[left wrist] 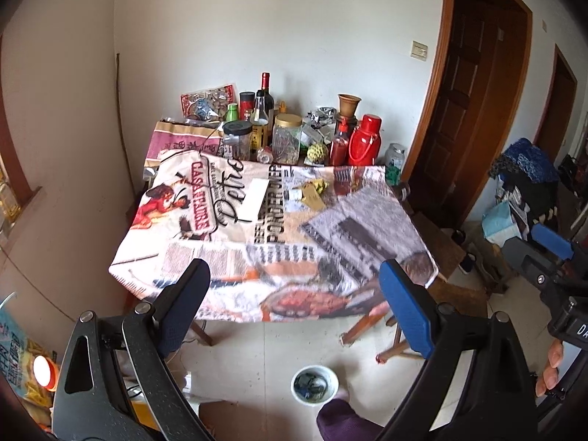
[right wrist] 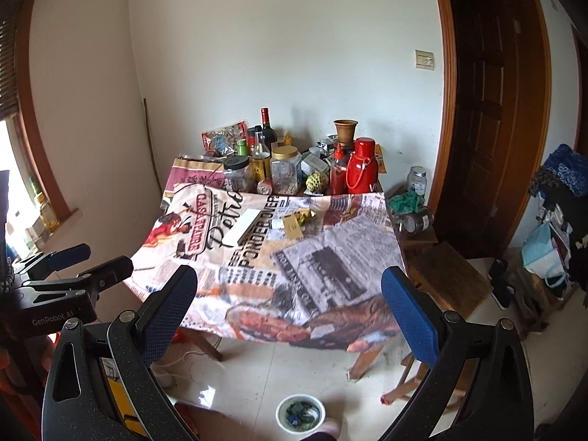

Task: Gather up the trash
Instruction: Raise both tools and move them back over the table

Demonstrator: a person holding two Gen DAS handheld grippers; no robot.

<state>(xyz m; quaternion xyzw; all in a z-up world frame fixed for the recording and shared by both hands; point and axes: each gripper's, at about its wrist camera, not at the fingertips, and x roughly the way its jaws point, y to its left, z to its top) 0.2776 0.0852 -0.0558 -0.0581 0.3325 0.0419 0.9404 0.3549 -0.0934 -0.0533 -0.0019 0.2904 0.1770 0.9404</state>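
Now | left gripper (left wrist: 294,308), right gripper (right wrist: 290,308): jaws wide, empty | crumpled yellow wrapper (right wrist: 304,217) on tablecloth (right wrist: 330,257)

A soft, matt printed cloth (right wrist: 294,257) drapes the tabletop, its weave slightly fuzzy. At the cloth's twelve o'clock edge stand a glossy red plastic flask (right wrist: 362,165), a clear plastic jar with a gold lid (right wrist: 283,169) and a dark glass wine bottle (right wrist: 267,128). A matt terracotta pot (right wrist: 345,130) rises behind them. Crumpled yellow paper scraps (right wrist: 297,220) and a smooth white paper box (right wrist: 242,226) lie mid-cloth. Varnished wood frames the door (right wrist: 488,117); pale floor tiles (right wrist: 257,378) gleam around a glazed white bowl (right wrist: 300,413).
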